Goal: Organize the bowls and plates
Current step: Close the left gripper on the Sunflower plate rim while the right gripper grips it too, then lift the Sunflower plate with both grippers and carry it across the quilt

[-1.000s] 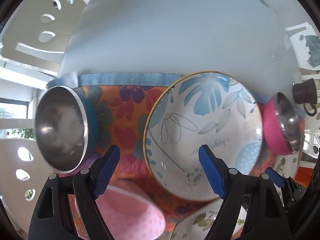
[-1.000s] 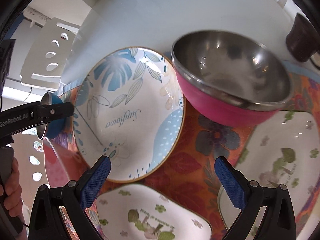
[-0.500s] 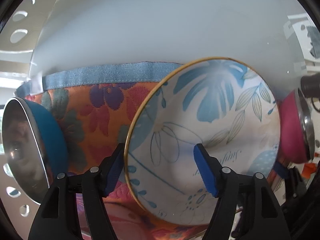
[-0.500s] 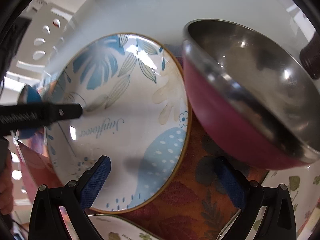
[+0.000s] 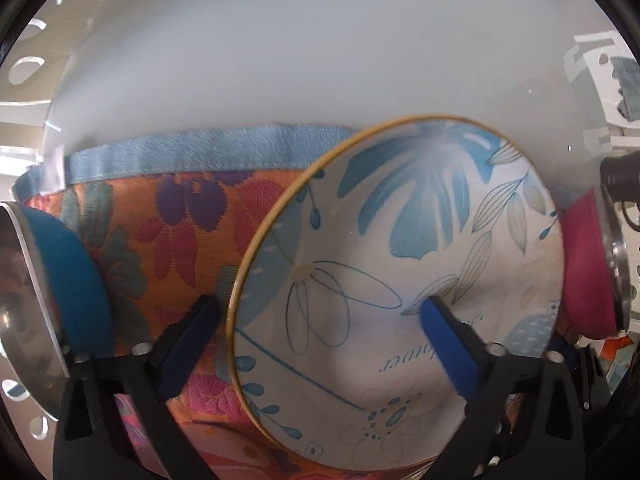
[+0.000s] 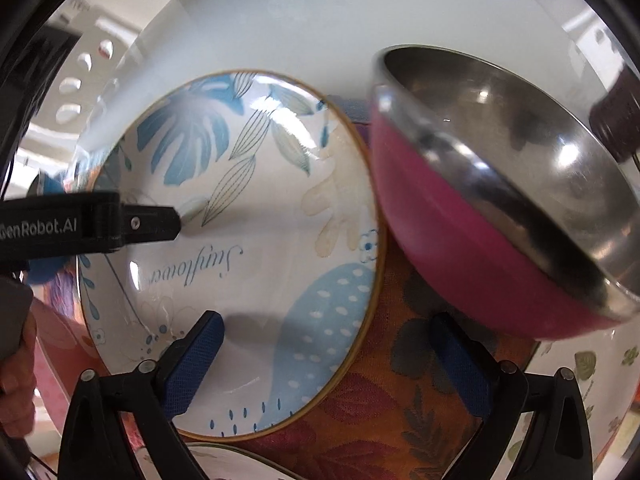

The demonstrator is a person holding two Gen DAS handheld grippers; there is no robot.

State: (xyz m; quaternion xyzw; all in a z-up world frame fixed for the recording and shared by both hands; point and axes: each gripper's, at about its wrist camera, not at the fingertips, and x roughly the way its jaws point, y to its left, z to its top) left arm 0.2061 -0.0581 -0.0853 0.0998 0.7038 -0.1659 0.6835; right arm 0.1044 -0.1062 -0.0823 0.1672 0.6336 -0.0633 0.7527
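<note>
Since 1 s ago, left hand-held gripper (image 5: 320,312) has advanced: wide-open fingers now straddle the floral plate (image 5: 400,280) rim, gripping nothing. Right hand-held gripper (image 6: 328,344), also open and empty, straddles the opposite rim. Plate lies on the placemat (image 5: 168,240); grasp looks imminent.

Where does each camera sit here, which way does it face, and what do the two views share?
Left wrist: on the left gripper, facing the blue leaf plate, jaws open astride its rim.
Right wrist: on the right gripper, facing the same plate and pink bowl; the left gripper and a hand show.
Shared: plate, pink bowl, floral mat.
</note>
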